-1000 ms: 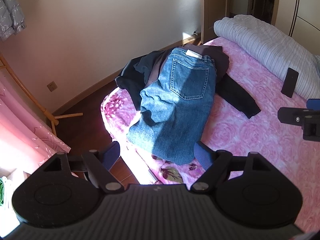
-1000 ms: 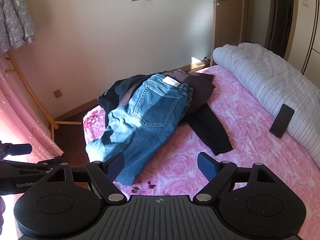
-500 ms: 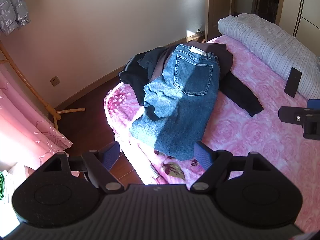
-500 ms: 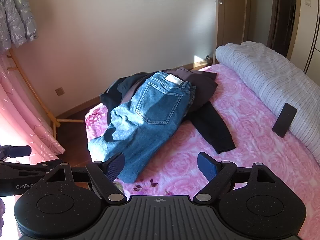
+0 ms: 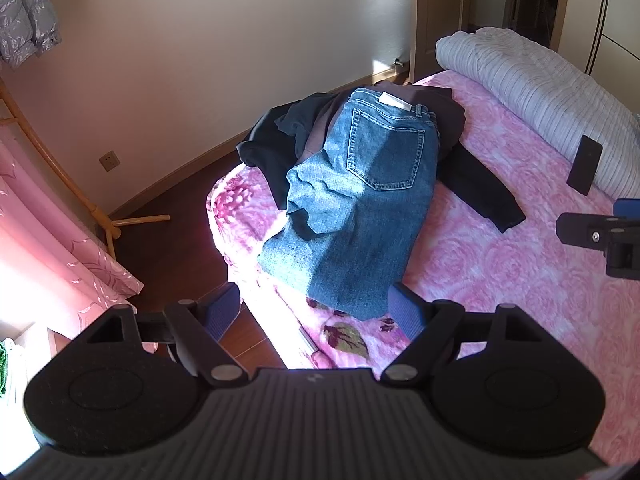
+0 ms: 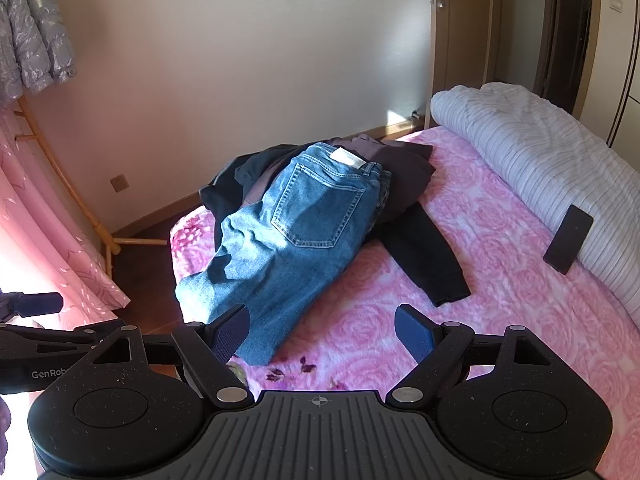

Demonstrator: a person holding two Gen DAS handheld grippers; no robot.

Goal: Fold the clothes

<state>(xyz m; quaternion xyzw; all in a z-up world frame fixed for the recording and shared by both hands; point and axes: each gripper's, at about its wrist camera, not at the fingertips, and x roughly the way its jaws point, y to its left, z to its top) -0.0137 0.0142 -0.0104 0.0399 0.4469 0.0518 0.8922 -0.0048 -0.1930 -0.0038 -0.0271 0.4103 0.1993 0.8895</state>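
Your left gripper point(image 5: 312, 312) hangs over the near corner of the bed point(image 5: 500, 280), its fingers point(image 5: 404, 312) spread wide with nothing between them. Your right gripper point(image 6: 322, 332) hangs over the bed too, fingers point(image 6: 414, 332) released and just as bare.

Just past the left fingers, the leg ends of the jeans point(image 5: 360, 200) lie on the pink spread; from the right wrist view the same hem lies just beyond the left-hand finger. The jeans point(image 6: 288, 240) stretch away from you, back pocket up, waistband and its pale label at the far end, a crumple along their left side.

Under the jeans, further out, lies a heap of dark clothes point(image 5: 280, 136). One black sleeve point(image 6: 432, 264) runs out to the right of the jeans, flat on the spread, ahead of the right fingers.

Far right of both grippers, a rolled striped quilt point(image 6: 540, 160) lies along the bed, with a phone point(image 6: 568, 238) leaning against it. Beyond the bed stand the wall point(image 6: 200, 80) and a door point(image 6: 460, 40). Left of your left fingers hangs a pink curtain point(image 5: 48, 240).
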